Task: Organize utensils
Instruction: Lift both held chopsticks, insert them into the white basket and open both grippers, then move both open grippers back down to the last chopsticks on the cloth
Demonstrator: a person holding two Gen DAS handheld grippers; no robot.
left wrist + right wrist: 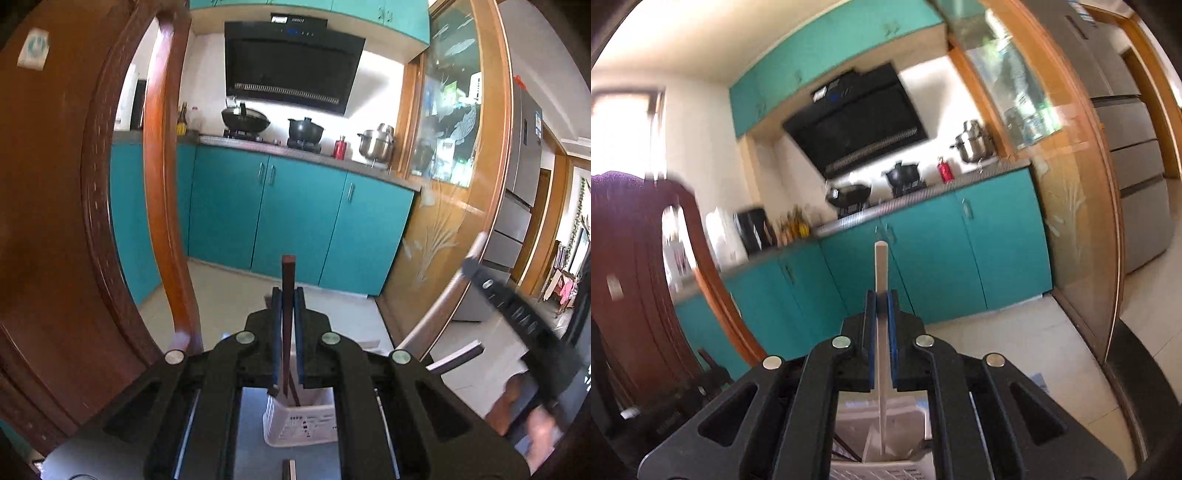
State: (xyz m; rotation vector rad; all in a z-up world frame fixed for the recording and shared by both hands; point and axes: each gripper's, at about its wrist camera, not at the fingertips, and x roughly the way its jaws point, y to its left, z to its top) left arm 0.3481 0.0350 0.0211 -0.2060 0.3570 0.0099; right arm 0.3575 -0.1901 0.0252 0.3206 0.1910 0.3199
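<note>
A: Dark wooden chopstick pinched upright in the left tongs, above the white holder.
B: Right tongs clamp a white chopstick over it too. Lowering both in probably comes next.

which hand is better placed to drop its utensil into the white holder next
Left, probably. Its tongs hold a dark chopstick whose lower end is already inside the white holder; the right tongs grip a white utensil.
</note>
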